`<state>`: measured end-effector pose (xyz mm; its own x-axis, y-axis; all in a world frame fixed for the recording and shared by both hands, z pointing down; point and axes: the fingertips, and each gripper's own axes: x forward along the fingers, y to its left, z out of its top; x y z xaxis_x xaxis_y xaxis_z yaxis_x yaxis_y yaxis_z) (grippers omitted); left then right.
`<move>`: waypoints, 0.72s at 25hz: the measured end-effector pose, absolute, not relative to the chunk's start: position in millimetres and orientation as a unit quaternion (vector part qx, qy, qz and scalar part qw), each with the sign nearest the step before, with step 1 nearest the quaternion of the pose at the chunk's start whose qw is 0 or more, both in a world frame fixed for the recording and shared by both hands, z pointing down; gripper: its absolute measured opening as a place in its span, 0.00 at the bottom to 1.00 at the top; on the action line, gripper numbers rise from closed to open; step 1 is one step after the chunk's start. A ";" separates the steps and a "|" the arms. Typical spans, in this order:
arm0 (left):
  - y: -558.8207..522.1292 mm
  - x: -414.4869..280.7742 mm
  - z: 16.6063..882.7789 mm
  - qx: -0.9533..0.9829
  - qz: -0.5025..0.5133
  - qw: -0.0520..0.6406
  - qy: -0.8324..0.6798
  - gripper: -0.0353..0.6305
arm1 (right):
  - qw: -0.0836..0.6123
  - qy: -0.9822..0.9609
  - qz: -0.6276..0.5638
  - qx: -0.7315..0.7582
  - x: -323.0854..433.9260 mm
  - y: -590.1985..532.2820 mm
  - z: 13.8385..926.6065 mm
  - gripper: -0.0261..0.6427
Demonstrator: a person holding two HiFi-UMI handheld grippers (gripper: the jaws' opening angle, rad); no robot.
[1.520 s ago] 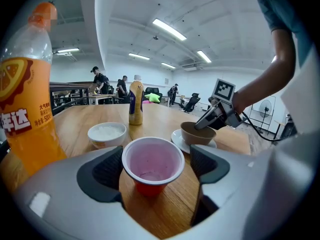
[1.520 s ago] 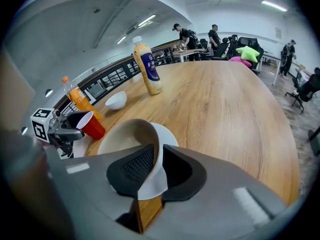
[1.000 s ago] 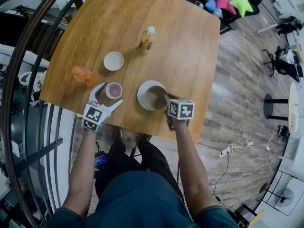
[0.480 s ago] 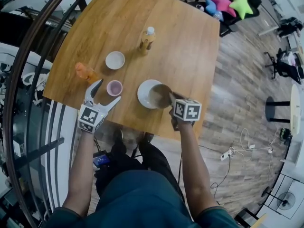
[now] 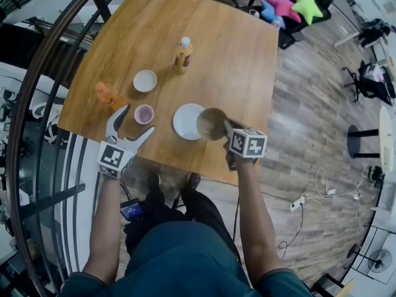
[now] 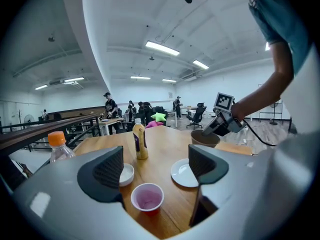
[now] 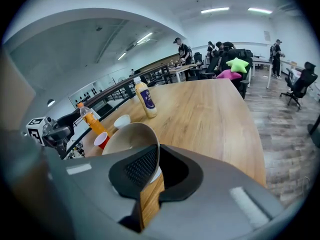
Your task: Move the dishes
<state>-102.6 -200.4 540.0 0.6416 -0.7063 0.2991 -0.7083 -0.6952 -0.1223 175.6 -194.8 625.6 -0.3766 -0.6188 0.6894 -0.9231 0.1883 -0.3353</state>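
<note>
As the right gripper [image 5: 225, 129] pinches it, the bowl [image 5: 211, 124] seemingly overhangs the plate [image 5: 184, 121].

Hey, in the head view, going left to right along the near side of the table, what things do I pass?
From the left: orange-capped bottle → pink cup → white plate → brown bowl. The small white bowl and the yellow bottle stand farther back, in line with the cup and plate, so they are left out.
</note>
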 end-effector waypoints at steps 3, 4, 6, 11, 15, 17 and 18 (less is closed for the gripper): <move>-191.5 -94.5 533.5 0.910 0.153 -0.006 -0.385 0.65 | 0.196 -0.742 0.366 0.526 188.8 -191.6 621.0 0.08; -189.2 -91.0 530.5 0.911 0.151 -0.009 -0.385 0.64 | 0.193 -0.741 0.366 0.529 194.2 -190.6 620.0 0.08; -184.3 -83.9 524.1 0.910 0.148 -0.014 -0.386 0.64 | 0.187 -0.738 0.366 0.535 206.2 -187.6 619.3 0.08; -174.0 -67.6 521.0 0.911 0.147 -0.021 -0.384 0.62 | 0.179 -0.728 0.368 0.550 236.5 -182.6 621.6 0.08; -168.7 -57.6 519.5 0.912 0.149 -0.024 -0.382 0.62 | 0.174 -0.715 0.379 0.562 259.4 -178.9 630.0 0.08; -166.6 -54.0 519.1 0.911 0.153 -0.026 -0.382 0.62 | 0.173 -0.707 0.385 0.567 269.8 -176.7 637.3 0.08; -166.1 -52.2 518.2 0.910 0.155 -0.028 -0.383 0.62 | 0.174 -0.703 0.388 0.570 274.9 -175.6 641.8 0.08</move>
<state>-52.2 -166.1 518.2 0.6588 -0.7058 0.2606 -0.6887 -0.7051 -0.1687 274.9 -175.6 641.8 -0.2904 -0.6660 0.6871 -0.9364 0.0498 -0.3475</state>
